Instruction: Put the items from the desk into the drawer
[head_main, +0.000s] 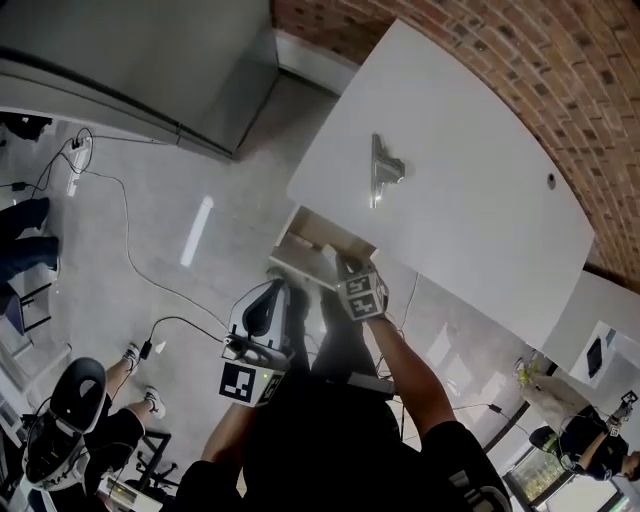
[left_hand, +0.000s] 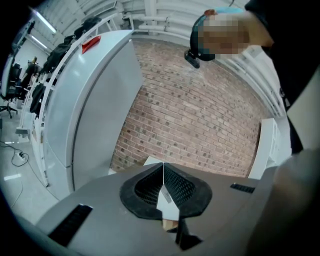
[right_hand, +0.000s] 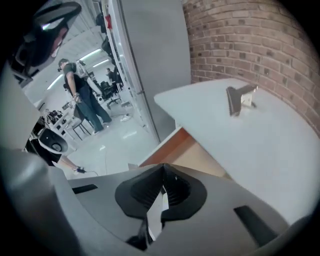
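While the white desk (head_main: 470, 200) spans the head view below a brick wall (head_main: 560, 90), its drawer (head_main: 312, 240) stands open at the near edge. Right gripper (right_hand: 162, 176) is at the drawer front, jaws together, empty. Left gripper (left_hand: 163, 175) is just beside it, jaws together, empty. Small grey metal item (head_main: 382, 170) lies on the desktop, well apart from both.

smooth matt desk (head_main: 470, 150), rough brick wall (head_main: 560, 60)
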